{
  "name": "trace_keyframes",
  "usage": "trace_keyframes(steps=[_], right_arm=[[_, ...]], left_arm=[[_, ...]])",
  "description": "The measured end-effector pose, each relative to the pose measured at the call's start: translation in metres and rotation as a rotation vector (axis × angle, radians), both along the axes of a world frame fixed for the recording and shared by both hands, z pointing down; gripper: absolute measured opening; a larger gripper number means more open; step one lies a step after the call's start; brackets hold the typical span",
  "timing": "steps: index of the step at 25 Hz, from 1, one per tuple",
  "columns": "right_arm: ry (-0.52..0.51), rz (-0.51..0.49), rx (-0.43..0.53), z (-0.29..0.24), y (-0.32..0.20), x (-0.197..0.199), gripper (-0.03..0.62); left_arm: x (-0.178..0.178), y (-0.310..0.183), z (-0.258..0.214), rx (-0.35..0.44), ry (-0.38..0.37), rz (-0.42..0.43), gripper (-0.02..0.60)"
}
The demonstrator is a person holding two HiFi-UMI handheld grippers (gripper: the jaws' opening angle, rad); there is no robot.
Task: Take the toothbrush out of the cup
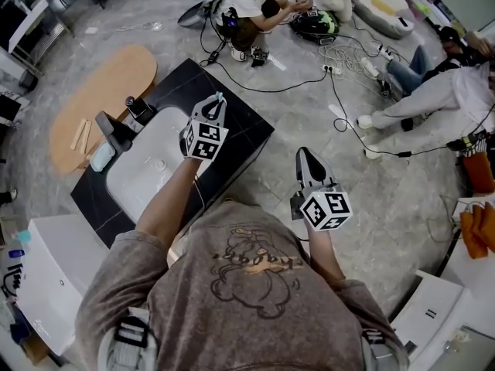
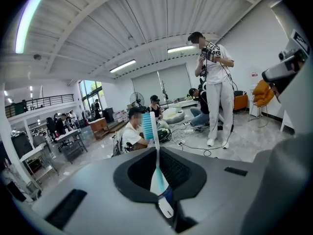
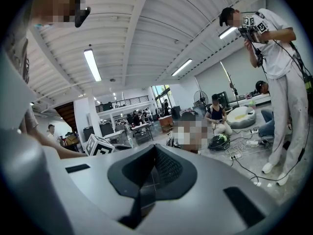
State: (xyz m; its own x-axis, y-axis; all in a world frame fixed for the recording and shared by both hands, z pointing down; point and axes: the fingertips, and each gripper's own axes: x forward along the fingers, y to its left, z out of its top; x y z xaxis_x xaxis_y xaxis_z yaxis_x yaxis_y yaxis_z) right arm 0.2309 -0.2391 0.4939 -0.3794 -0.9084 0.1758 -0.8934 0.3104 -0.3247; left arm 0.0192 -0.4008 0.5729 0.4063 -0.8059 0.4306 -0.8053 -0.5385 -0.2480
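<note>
While clamped on the toothbrush [image 2: 156, 161], left tongs [image 1: 219, 101] by the white sink [image 1: 143, 172]; right tongs [image 3: 152, 174] pressed together, empty.

toothbrush [image 2: 158, 180] in left gripper [image 1: 217, 103], above counter [image 1: 241, 134]

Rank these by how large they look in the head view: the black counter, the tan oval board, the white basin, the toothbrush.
1. black counter
2. tan oval board and white basin: too alike to rank
3. toothbrush, of which only the tip shows
</note>
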Motion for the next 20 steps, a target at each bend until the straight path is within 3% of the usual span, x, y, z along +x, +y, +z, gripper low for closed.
trace_keyframes(steps=[11, 20], right_arm=[[0.002, -0.011, 0.012, -0.004, 0.007, -0.004, 0.003], [0.004, -0.008, 0.015, -0.005, 0.009, -0.003, 0.003]], left_arm=[[0.003, 0.006, -0.076, 0.142, 0.112, -0.008, 0.04], [0.024, 0.041, -0.114, 0.16, 0.247, 0.064, 0.038]])
